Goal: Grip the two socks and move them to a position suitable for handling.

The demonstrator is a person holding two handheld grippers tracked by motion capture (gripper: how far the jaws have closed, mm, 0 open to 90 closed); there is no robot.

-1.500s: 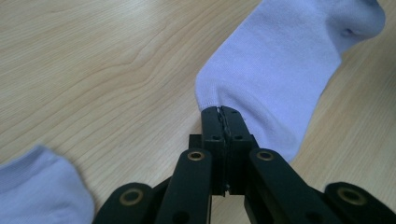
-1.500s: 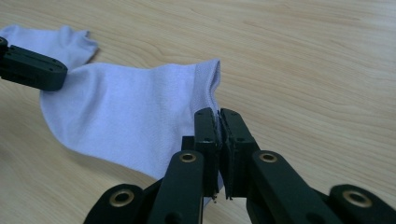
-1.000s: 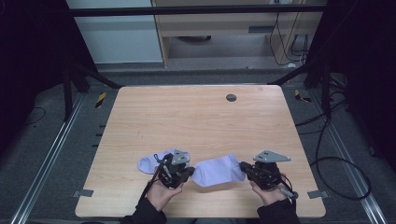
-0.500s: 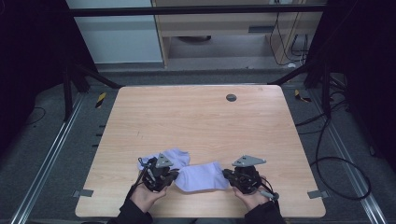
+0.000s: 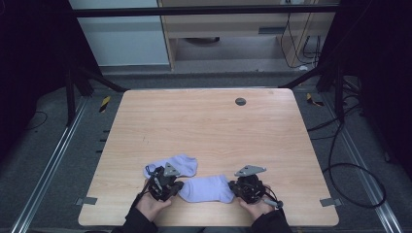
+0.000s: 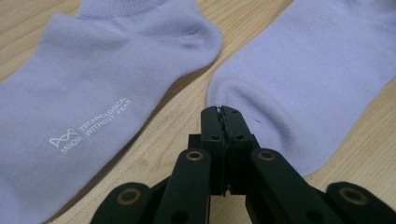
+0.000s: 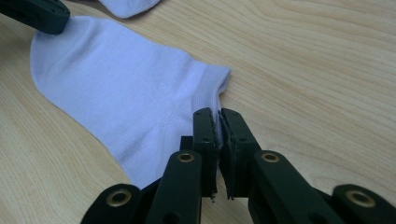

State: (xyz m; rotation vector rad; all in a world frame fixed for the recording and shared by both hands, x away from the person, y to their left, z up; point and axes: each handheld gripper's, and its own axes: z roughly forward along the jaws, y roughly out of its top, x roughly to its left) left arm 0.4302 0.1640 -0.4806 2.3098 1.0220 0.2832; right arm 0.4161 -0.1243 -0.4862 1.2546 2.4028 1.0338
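Lavender sock (image 5: 206, 188) lies flat on the wooden table (image 5: 218, 126), near its front edge, stretched between two grippers. The left gripper (image 5: 167, 186) pinches its toe; the right gripper (image 5: 241, 187) pinches its cuff. A second sock (image 5: 180, 164) lies just behind.
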